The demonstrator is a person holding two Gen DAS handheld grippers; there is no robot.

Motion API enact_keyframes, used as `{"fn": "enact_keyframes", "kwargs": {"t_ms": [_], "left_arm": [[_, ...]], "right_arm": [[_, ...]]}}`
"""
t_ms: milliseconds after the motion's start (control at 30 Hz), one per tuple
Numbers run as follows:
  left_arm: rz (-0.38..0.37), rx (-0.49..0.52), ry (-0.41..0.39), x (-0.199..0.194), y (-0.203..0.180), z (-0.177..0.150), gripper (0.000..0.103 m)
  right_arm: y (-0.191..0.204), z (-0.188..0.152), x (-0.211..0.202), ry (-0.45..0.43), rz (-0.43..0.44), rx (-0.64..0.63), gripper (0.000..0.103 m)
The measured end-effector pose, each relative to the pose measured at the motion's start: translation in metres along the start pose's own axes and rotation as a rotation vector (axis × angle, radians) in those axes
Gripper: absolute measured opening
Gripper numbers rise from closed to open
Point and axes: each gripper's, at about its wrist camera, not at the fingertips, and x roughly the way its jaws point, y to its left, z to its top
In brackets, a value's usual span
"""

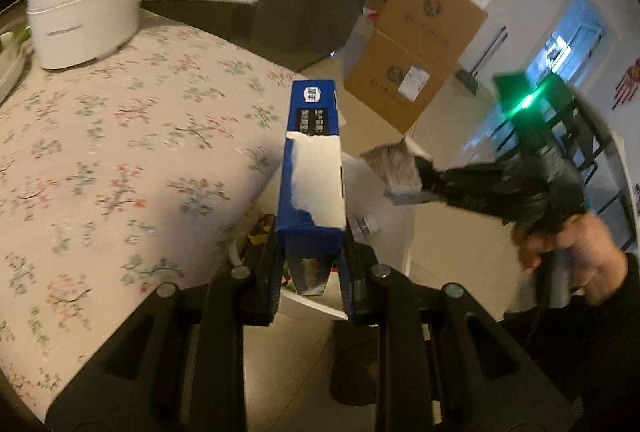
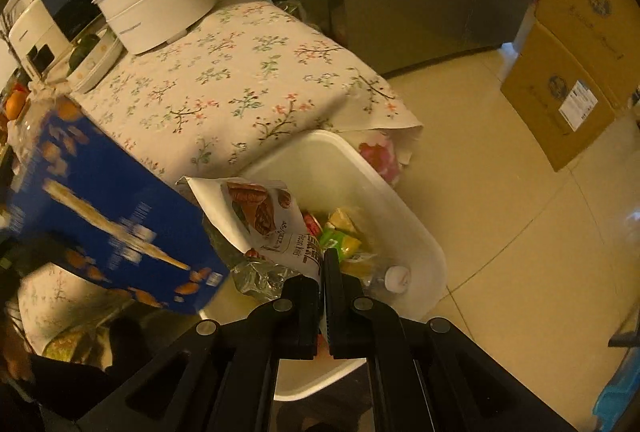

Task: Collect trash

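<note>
Leftmost, on the far left corner of the floral-cloth table [image 1: 120, 136], a white electric pot [image 1: 84, 12] stands clear of the work, its long handle pointing out past the edge; it looks like no part of the trash. Next, the left gripper [image 1: 308, 264] has its fingers closed against the two sides of a blue carton [image 1: 314, 168], holding it lengthwise out beyond the table's near edge, presumably so it can drop straight into the white bin [image 2: 400, 200] on the floor against that edge; the bin already holds wrappers and a bottle. Further right, the right gripper [image 2: 322, 296] is pinched nearly shut on a nut snack pouch [image 2: 264, 216], poised over the bin's opening; motion blur makes the grip point hard to judge from the left wrist view.
</note>
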Motion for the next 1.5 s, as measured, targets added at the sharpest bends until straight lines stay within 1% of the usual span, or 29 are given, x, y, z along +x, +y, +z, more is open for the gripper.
{"fn": "enact_keyframes", "kwargs": {"t_ms": [167, 200, 233, 267, 333, 367, 433, 600, 667, 700, 767, 800, 833, 867, 900, 933, 1067, 1233, 1333, 1367, 1400, 1500], "left_arm": [[0.005, 0.031, 0.043, 0.031, -0.007, -0.009, 0.026], [0.013, 0.040, 0.052, 0.035, -0.008, -0.011, 0.028], [0.020, 0.047, 0.059, 0.037, -0.009, -0.011, 0.037], [0.036, 0.057, 0.064, 0.038, -0.011, -0.011, 0.054], [0.062, 0.068, 0.044, 0.034, -0.012, -0.010, 0.070], [0.062, 0.071, 0.034, 0.030, -0.012, -0.009, 0.070], [0.066, 0.073, 0.040, 0.025, -0.011, -0.007, 0.070], [0.111, 0.067, 0.046, 0.013, 0.000, -0.009, 0.074], [0.117, 0.055, 0.051, 0.011, 0.005, -0.008, 0.075], [0.122, 0.046, 0.054, 0.009, 0.008, -0.007, 0.076], [0.132, 0.026, 0.053, 0.005, 0.014, -0.007, 0.078], [0.141, 0.017, 0.053, 0.003, 0.017, -0.007, 0.079], [0.149, 0.009, 0.050, 0.001, 0.020, -0.007, 0.081], [0.158, 0.001, 0.047, -0.002, 0.022, -0.007, 0.082], [0.173, -0.007, 0.044, -0.004, 0.024, -0.007, 0.082], [0.190, -0.014, 0.040, -0.007, 0.027, -0.007, 0.082], [0.233, -0.038, 0.029, -0.016, 0.034, -0.006, 0.085], [0.281, -0.063, 0.011, -0.038, 0.040, -0.012, 0.087], [0.317, -0.106, 0.001, -0.052, 0.045, -0.020, 0.092], [0.338, -0.128, -0.004, -0.058, 0.047, -0.023, 0.096], [0.368, -0.148, -0.007, -0.064, 0.049, -0.026, 0.097], [0.449, -0.179, -0.011, -0.080, 0.049, -0.036, 0.097]], "right_arm": [[-0.004, -0.002, 0.000, 0.001, -0.004, 0.003, 0.003], [-0.004, -0.002, 0.000, 0.002, -0.007, 0.002, 0.003], [-0.005, -0.002, 0.000, 0.003, -0.009, 0.000, 0.003], [-0.005, -0.002, 0.000, 0.003, -0.012, -0.001, 0.003], [-0.006, -0.002, 0.001, 0.006, -0.014, 0.001, 0.003], [-0.007, -0.002, 0.002, 0.008, -0.014, 0.001, 0.003], [-0.008, -0.002, 0.003, 0.014, -0.021, 0.001, 0.003], [-0.009, -0.002, 0.008, 0.029, -0.033, 0.007, 0.003], [-0.009, -0.001, 0.011, 0.040, -0.031, 0.015, 0.004], [-0.008, -0.001, 0.013, 0.050, -0.028, 0.020, 0.006], [-0.009, 0.000, 0.017, 0.069, -0.022, 0.044, 0.015], [-0.008, 0.001, 0.017, 0.071, -0.019, 0.049, 0.021], [-0.007, 0.002, 0.016, 0.068, -0.015, 0.054, 0.030], [-0.006, 0.003, 0.015, 0.062, -0.016, 0.055, 0.035], [-0.004, 0.003, 0.013, 0.054, -0.017, 0.057, 0.046], [-0.003, 0.004, 0.011, 0.043, -0.017, 0.057, 0.052], [0.006, 0.006, 0.001, 0.013, -0.006, 0.043, 0.054], [0.023, 0.006, -0.012, -0.023, 0.015, 0.020, 0.062], [0.035, 0.005, -0.023, -0.052, 0.032, 0.006, 0.065], [0.040, 0.004, -0.028, -0.066, 0.033, -0.002, 0.067], [0.047, 0.001, -0.035, -0.088, 0.035, -0.016, 0.069], [0.065, -0.006, -0.051, -0.133, 0.041, -0.048, 0.074]]}}
